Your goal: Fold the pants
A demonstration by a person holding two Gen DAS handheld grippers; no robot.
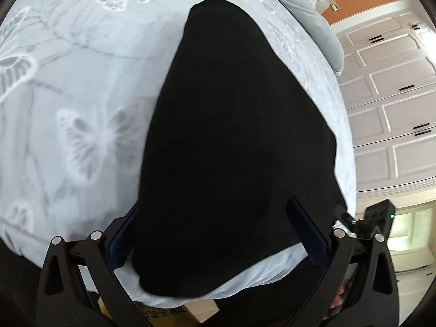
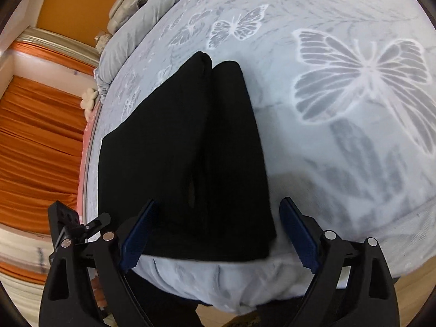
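Observation:
Black pants (image 1: 231,141) lie flat on a pale blue bedspread with butterfly prints (image 1: 76,87), legs running away from me. In the right wrist view the pants (image 2: 190,150) show both legs side by side, waist end near the bed's front edge. My left gripper (image 1: 215,237) is open, its blue pads straddling the near end of the pants; the left pad is partly hidden by the cloth. My right gripper (image 2: 218,234) is open, its pads either side of the waist end, above the cloth. Neither holds anything.
The bedspread (image 2: 354,109) covers the bed. A grey pillow (image 1: 308,13) lies at the head. White panelled wardrobe doors (image 1: 395,103) stand to the right. Orange curtains (image 2: 41,141) hang to the left. The other gripper's body (image 1: 378,218) shows at the right.

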